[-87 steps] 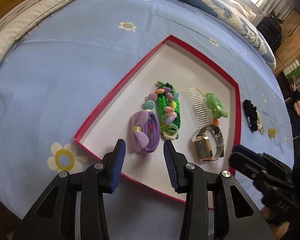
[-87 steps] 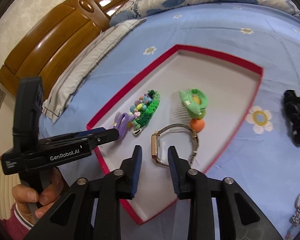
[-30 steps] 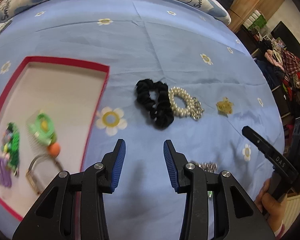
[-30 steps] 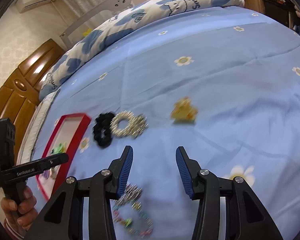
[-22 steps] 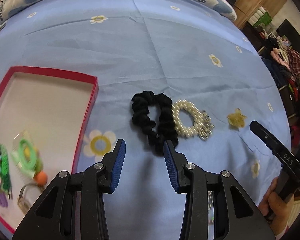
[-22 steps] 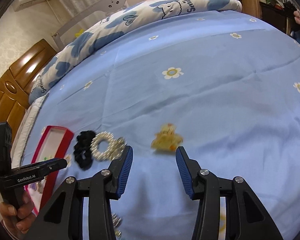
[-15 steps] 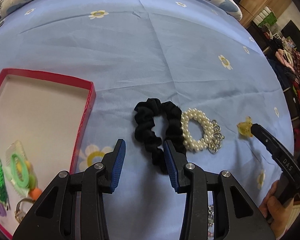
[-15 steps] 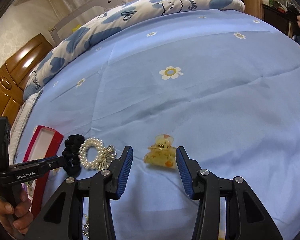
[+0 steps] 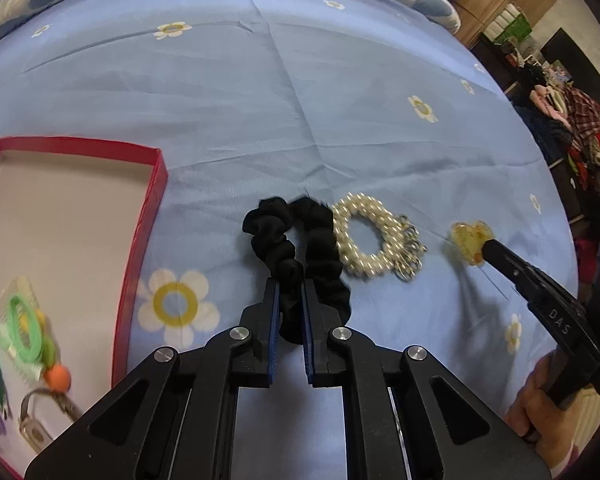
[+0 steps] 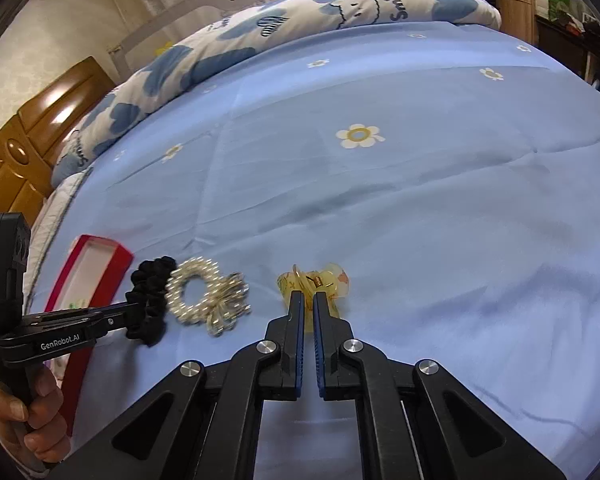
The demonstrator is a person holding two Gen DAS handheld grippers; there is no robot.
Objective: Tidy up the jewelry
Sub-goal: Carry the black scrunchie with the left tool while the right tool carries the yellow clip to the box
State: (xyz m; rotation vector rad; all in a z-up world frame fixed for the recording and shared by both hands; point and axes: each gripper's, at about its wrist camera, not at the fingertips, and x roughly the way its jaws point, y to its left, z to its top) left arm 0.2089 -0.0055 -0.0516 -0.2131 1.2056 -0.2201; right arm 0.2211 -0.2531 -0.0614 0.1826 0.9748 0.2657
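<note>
scrunchie (image 9: 284,240): matt black cloth, gathered | bracelet (image 9: 366,240): glossy pearl beads | hair claw (image 10: 316,284): translucent glossy yellow plastic | bedsheet (image 9: 260,100): smooth matt cloth | headboard (image 10: 32,136): polished wood

Even, soft daylight; strong fisheye curvature with dark vignetted corners. Glare on the glossy brown wooden headboard (image 10: 40,120) at left; red-rimmed cardboard tray (image 9: 140,240) contents motion-blurred at lower left.
</note>
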